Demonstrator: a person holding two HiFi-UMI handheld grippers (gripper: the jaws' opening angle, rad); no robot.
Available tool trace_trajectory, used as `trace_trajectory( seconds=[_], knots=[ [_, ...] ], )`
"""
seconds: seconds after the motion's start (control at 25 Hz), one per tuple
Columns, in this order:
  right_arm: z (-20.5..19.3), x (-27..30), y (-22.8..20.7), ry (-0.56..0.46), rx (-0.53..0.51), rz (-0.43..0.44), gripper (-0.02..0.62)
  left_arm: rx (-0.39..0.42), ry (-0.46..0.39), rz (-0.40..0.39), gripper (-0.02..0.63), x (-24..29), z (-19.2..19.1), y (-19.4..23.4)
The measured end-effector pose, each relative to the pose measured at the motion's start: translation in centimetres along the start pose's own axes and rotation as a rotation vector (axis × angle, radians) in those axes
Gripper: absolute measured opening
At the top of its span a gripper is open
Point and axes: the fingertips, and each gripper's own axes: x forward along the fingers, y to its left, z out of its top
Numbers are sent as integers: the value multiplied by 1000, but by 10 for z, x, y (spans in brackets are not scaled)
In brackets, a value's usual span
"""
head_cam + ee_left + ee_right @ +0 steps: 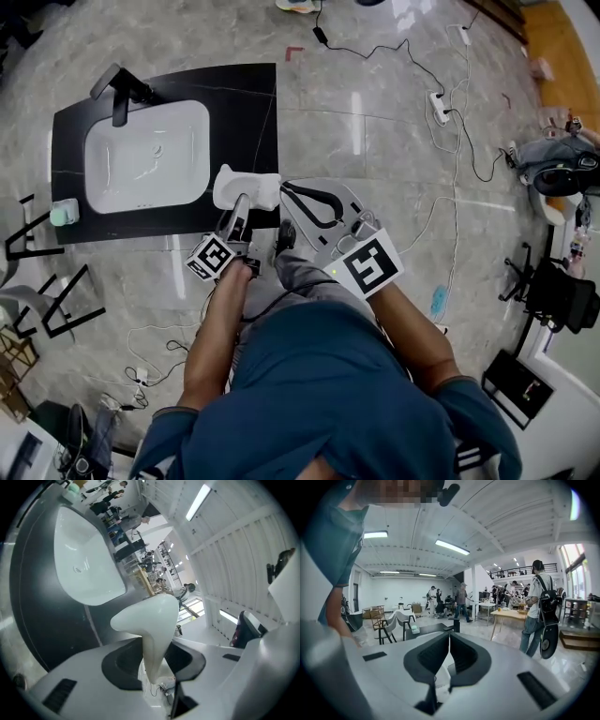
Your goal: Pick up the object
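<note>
Object [255,190], white and flared, is pinched by its thin part between the pads of the left gripper [240,208], at that gripper's 12 o'clock. Nothing is left to reach for, so I judge the coming move to be a plain lift. In the head view its long axis runs 9 to 3 o'clock, at the near corner of the counter [253,103], 4 o'clock from the sink [194,116]. In the left gripper view it widens toward 1 o'clock. Right gripper [285,187], jaws together and empty, hangs just beside at its 3 o'clock.
</note>
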Motion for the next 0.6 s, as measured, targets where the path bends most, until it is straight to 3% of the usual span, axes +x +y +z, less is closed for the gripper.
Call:
trace_trajectory(
  seconds=[0.6],
  knots=[
    [39, -15, 31, -125, 8, -44, 15, 654, -27, -190, 133, -71, 71, -133]
  ],
)
